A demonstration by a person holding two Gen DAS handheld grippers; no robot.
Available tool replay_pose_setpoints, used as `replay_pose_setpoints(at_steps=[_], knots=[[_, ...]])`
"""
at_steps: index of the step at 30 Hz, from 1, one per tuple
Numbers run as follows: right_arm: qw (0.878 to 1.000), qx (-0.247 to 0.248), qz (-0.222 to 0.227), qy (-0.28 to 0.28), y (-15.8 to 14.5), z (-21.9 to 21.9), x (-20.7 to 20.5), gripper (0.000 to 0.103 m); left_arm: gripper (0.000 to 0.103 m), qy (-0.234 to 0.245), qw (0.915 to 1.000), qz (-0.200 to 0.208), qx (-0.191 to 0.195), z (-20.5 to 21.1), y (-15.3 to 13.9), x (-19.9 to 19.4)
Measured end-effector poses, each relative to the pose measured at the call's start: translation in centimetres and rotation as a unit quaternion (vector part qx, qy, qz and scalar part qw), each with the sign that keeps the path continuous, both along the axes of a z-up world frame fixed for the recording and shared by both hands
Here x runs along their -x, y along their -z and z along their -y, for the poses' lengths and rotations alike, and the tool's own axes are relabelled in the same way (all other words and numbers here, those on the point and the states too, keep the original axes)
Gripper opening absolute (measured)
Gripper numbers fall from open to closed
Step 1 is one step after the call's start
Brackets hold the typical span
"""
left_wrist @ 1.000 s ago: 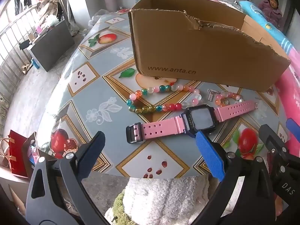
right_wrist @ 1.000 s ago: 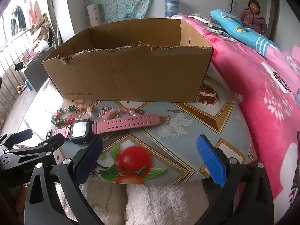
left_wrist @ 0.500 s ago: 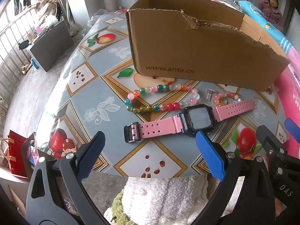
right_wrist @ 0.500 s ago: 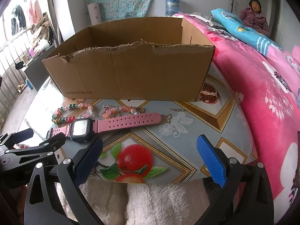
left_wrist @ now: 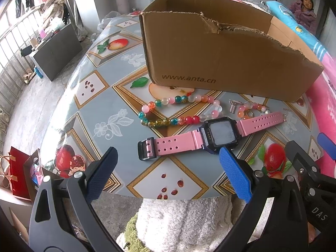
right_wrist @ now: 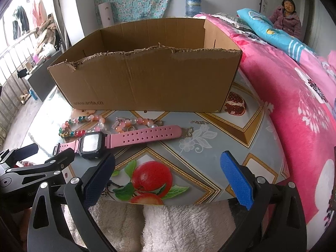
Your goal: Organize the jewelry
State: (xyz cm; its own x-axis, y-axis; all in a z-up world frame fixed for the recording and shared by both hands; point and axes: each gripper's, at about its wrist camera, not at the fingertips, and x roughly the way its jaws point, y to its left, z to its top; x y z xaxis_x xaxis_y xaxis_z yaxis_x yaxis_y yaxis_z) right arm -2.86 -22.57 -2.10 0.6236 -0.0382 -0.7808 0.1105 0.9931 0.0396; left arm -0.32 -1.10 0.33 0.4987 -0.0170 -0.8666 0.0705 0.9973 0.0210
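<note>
— So what sits ahead of the left gripper [left_wrist: 168, 171]?

— Just beyond its spread, empty fingers lies the pink watch [left_wrist: 212, 136], flat on the patterned table [left_wrist: 94, 96], its dark face close to the right-hand blue pad [left_wrist: 235, 176]. Past the watch lies a beaded bracelet [left_wrist: 178, 111], and to the right of that a smaller bead string [left_wrist: 251, 108] beside a little silver charm [left_wrist: 232, 105].

— And the container?

— A torn-edged cardboard box [right_wrist: 147, 84] stands farther out, behind the beads. Its inside walls show bare; its floor is hidden from both cameras, so its contents cannot be told.

— What about the right gripper [right_wrist: 168, 174]?

— Also released, holding nothing, hovering over the table edge with the watch off to its forward left. A short chain piece [right_wrist: 197, 122] lies ahead of it, near the box.
</note>
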Motion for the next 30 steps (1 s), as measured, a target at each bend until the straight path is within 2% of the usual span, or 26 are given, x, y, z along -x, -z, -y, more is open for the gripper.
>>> replay_pose_setpoints(at_steps=[30], knots=[[1.0,-0.002,0.005,0.007,-0.21,0.36,0.18,0.098,0.093,0.006,1.0,0.005,-0.001,0.24,-0.09,0.19]])
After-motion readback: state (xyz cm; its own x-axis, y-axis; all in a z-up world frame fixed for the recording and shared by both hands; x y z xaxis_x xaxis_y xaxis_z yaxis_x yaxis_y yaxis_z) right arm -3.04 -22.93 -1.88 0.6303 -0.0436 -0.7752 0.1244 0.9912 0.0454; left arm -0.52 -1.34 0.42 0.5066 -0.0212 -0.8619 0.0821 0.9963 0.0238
